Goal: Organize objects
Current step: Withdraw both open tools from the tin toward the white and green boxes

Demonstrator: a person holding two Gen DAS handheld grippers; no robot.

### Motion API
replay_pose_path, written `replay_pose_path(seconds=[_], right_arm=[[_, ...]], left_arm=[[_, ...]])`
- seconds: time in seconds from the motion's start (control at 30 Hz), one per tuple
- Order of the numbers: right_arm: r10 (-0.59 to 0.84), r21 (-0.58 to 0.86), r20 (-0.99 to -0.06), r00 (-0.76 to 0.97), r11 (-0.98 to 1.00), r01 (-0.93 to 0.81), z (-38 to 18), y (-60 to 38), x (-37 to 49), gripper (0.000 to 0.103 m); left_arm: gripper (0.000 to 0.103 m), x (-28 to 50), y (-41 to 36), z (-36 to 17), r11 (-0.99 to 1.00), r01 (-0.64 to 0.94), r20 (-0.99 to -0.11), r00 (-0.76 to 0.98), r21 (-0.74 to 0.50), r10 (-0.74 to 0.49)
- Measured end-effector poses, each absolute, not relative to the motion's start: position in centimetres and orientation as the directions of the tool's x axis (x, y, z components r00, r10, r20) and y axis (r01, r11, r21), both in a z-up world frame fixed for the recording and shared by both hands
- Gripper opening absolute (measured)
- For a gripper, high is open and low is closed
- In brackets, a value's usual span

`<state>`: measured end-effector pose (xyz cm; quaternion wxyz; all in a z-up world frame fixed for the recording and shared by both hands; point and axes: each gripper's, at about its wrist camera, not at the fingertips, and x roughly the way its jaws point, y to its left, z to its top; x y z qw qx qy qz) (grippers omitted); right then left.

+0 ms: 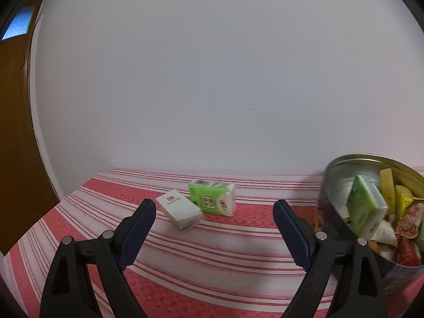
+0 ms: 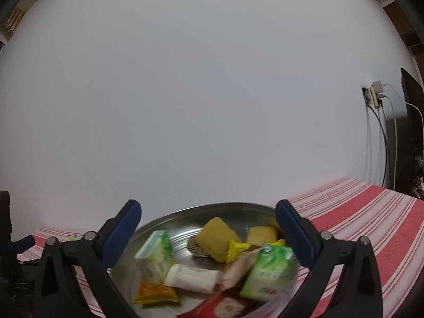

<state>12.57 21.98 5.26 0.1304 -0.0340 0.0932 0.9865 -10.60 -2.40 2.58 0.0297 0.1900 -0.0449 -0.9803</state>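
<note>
Both claws were wide open, nothing in them. Left claw (image 1: 214, 213) faced a white packet (image 1: 180, 212) touching a green one (image 1: 213, 197) on the striped desk (image 1: 185, 259). Right claw (image 2: 208, 213) hovered over the snack-filled metal tin (image 2: 212, 210).

We look along our right gripper (image 2: 208, 221), its blue-padded jaws spread wide with nothing pressed between them; just beyond and below them sits the round metal tin (image 2: 233, 208), our landmark, on the red-and-white striped cloth (image 2: 371, 212); inside the tin, a green tissue pack (image 2: 156, 257) stands at the left, a white packet (image 2: 192, 278) lies beside it, a second green pack (image 2: 270, 273) blurs at the right, yellow packets (image 2: 217, 234) rest toward the back; right of the tin, well apart, cables (image 2: 384, 137) hang from a wall socket (image 2: 371, 96).
</note>
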Motion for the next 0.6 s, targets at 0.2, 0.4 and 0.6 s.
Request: replay_pose_path(seconds=[0.2,0.4,0.6], right_arm=[[0.207,0.169,-0.095,-0.974,-0.961,-0.220,5.1,19.1,11.3,0.103],[0.158,0.157,-0.104,-0.982,-0.972,-0.173,5.0,16.3,9.8,0.103],[0.106,0.131,-0.117,-0.987,-0.984,-0.121,4.9,13.4,8.1,0.103]], left_arm=[[0.091,-11.7,-5.0,2.4,-0.993,0.071,-0.377,-0.921,0.090,-0.100],[0.091,-12.7,-7.4,2.3,-0.991,0.099,-0.385,-0.914,0.086,-0.125],[0.091,-14.1,-10.9,2.0,-0.979,0.182,-0.410,-0.889,0.094,-0.204]])
